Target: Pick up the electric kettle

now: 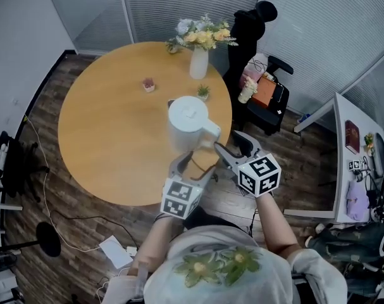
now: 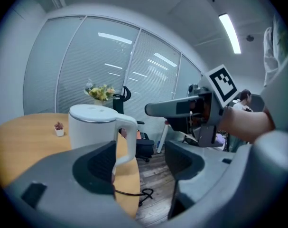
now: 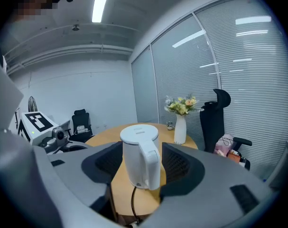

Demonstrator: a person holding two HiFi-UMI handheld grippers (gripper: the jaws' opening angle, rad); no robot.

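Observation:
The white electric kettle point(image 1: 187, 123) stands near the front edge of the round wooden table point(image 1: 109, 132), its handle point(image 1: 210, 132) turned towards me. My left gripper point(image 1: 193, 164) is open just in front of the kettle's base. In the left gripper view the kettle point(image 2: 92, 128) and its handle point(image 2: 127, 137) show ahead, by the left jaw's tip, with nothing pressed between the pads. My right gripper point(image 1: 235, 147) is open to the right of the handle. In the right gripper view the kettle point(image 3: 138, 161) is framed between the wide jaws, a little ahead of them.
A white vase of flowers point(image 1: 199, 61) and two tiny potted plants point(image 1: 148, 84) point(image 1: 204, 92) sit further back on the table. The kettle's black cord point(image 3: 133, 201) hangs over the table edge. A black chair with bags point(image 1: 267, 99) stands behind on the right, beside a person in black point(image 1: 248, 27).

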